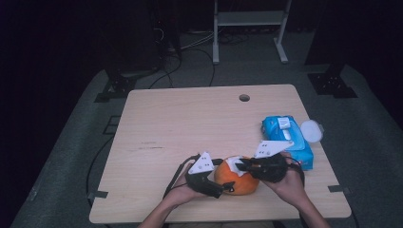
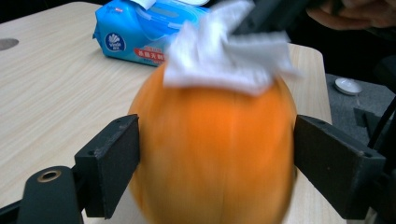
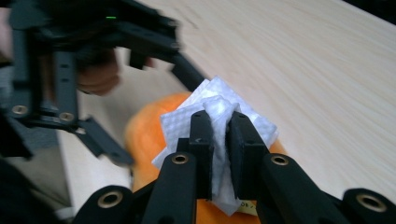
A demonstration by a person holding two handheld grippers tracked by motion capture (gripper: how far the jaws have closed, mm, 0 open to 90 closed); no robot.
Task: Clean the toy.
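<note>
Wiping step: right gripper (image 3: 219,140) jaws pinch white wipe (image 3: 212,116) on orange pumpkin (image 2: 212,154) near worktop (image 1: 190,118) front edge. Left gripper (image 2: 215,168) jaws spread around pumpkin; contact unclear. Next: steady pumpkin, rub top.

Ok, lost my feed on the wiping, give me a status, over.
Left gripper straddles the orange pumpkin, jaws wide. Right gripper shut on white wipe, pressing it on the pumpkin's top. Wipes pack off to the side, nothing blocking.

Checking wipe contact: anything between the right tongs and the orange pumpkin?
Only the white paper wipe itself. The right tongs are shut on it, and it lies on top of the round orange pumpkin. The left tongs flank the pumpkin's sides, clear of the top.
</note>
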